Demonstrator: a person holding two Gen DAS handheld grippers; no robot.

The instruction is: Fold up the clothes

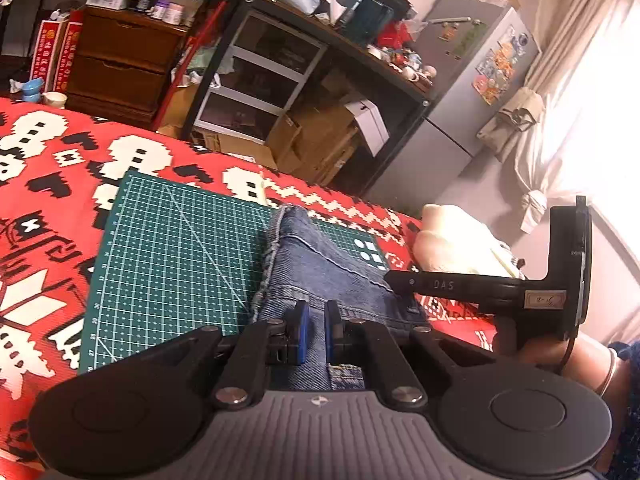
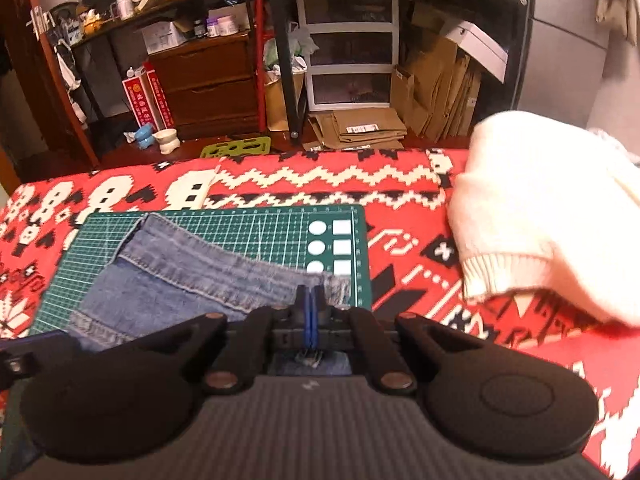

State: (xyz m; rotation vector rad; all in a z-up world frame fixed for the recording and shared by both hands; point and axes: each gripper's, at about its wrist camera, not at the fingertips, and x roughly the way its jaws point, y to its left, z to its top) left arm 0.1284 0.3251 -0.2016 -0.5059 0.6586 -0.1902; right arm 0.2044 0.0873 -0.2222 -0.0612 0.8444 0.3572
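The denim garment (image 2: 188,268) lay on my green cutting mat (image 1: 172,248), spread toward the mat's right half and reaching back under both of my tools; my right gripper (image 2: 311,304) had its blue pads pressed together, a frayed denim edge caught between them at the near right corner of the mat; my left gripper (image 1: 316,330) stood narrowly apart, its pads either side of a seamed edge of the cloth, though I could not tell whether they touched it. In the left wrist view the right tool (image 1: 500,292) crossed in from the right, low over the denim, with my hand (image 1: 576,356) around its handle.

The denim was mid-blue, ribbed by its weave, with doubled stitched seams and a thick hem turned up at the far end; the mat was flat and stiff-looking, ruled with a pale grid and printed with white circles and squares near its right edge; under it stretched a red blanket (image 2: 320,176) with a white and black blocky pattern. A cream knit sweater (image 2: 540,216), soft and heaped, with a ribbed cuff, sat on the blanket right of the mat, apart from it.

The mat's left half lay bare; beyond the blanket's far edge stood shelves (image 2: 348,44) and stacked cardboard (image 2: 440,80).
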